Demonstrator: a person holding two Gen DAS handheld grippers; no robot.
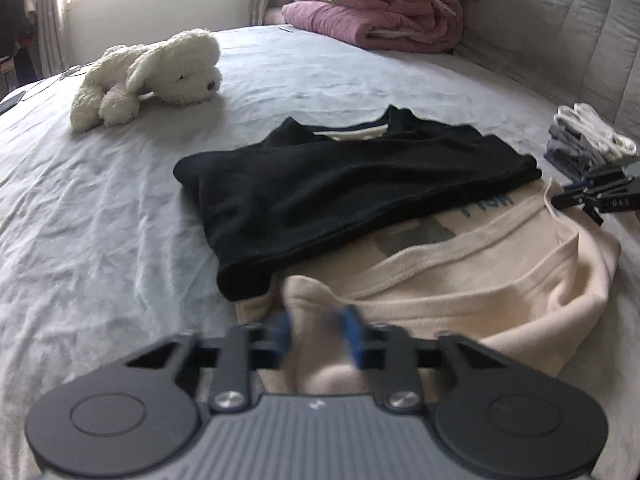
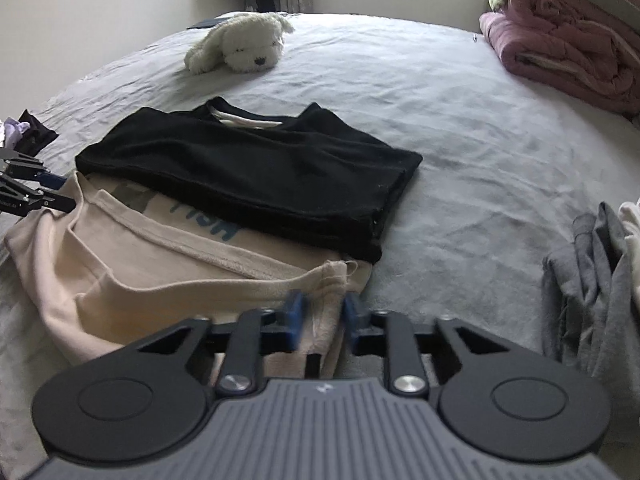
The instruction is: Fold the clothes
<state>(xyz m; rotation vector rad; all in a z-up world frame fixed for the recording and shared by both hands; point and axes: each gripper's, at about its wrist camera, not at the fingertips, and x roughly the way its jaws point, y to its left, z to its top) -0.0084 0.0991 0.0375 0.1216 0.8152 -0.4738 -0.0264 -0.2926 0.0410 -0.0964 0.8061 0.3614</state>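
Black shirt (image 1: 352,184); cream shirt (image 1: 500,276); white plush dog (image 1: 160,76)

Soft matt knit cream shirt (image 1: 460,280), matt black cloth top (image 1: 340,192), fluffy plush dog (image 1: 160,76), wrinkled grey sheet (image 1: 100,208).

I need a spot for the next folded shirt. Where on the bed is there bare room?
Bare sheet lies between the black shirt, the pink quilt and the grey clothes pile, and also between the plush dog and the black shirt. The near edge is crowded by the cream shirt.
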